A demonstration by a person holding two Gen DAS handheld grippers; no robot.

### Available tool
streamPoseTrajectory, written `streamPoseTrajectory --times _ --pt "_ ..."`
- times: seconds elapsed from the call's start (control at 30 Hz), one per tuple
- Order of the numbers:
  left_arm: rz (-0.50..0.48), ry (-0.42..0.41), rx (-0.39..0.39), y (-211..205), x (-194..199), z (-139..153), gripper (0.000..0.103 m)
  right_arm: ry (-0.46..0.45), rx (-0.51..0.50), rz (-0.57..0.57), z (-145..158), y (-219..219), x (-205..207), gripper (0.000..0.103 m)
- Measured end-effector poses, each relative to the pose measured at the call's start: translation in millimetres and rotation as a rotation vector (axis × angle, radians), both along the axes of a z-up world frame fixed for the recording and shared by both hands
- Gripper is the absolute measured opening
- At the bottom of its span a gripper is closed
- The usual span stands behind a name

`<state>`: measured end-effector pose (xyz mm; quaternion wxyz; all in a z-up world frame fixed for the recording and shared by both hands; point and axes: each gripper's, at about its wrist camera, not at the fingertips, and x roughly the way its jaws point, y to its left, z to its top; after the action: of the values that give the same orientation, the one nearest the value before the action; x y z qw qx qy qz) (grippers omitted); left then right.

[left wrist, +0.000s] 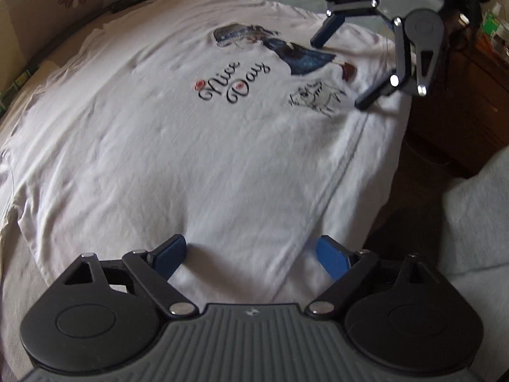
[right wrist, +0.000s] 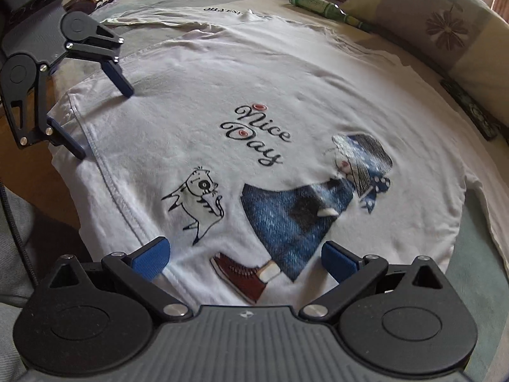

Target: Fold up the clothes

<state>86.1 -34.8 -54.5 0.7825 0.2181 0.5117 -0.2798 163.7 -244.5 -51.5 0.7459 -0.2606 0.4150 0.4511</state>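
Bed (right wrist: 470,222), white T-shirt (right wrist: 197,73) reading "Nice Day"

My left gripper (left wrist: 251,256) points steeply down, jaws spread wide, nothing between the pads. My right gripper (right wrist: 245,259) tilts down too, jaws wide apart and empty.

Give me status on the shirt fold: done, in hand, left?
Done: white T-shirt lies spread flat, print up, on the bed. In hand: nothing; left gripper and right gripper both hang open over its hem edge, no cloth pinched. Left: every fold; no sleeve or side is turned in.
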Motion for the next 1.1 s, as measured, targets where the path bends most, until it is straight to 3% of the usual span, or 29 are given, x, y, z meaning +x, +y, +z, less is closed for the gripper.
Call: streamPoseTrajectory --times 0.13,0.27,0.37,0.53,0.67,0.77,0.9,1.03,1.1 --pt "-0.033 0.065 0.042 12 -12 6 0.089 0.035 -0.064 0.08 5 1 -4 0.103" --pt "-0.031 0.025 0.005 8 3 14 0.089 0.027 0.029 0.182 15 23 -13 0.103" --pt "-0.024 0.019 0.013 8 12 6 0.089 0.039 0.036 0.26 11 47 -17 0.103" --pt "-0.045 0.051 0.043 29 -3 2 0.09 0.011 -0.038 0.321 -1 27 -15 0.103" --pt "-0.034 0.097 0.114 44 -9 4 0.09 0.005 -0.14 0.351 0 7 -14 0.103" --pt "0.002 0.065 0.12 46 3 18 0.089 -0.001 -0.136 0.305 11 7 -4 0.103" --pt "0.088 -0.048 0.083 41 43 36 0.089 -0.018 -0.057 0.171 23 30 28 0.103" --pt "0.212 -0.145 0.023 40 95 35 0.089 -0.046 0.014 0.027 20 57 64 0.103" --pt "0.255 -0.175 0.008 35 116 29 0.089 -0.06 -0.022 -0.054 9 69 79 0.103"
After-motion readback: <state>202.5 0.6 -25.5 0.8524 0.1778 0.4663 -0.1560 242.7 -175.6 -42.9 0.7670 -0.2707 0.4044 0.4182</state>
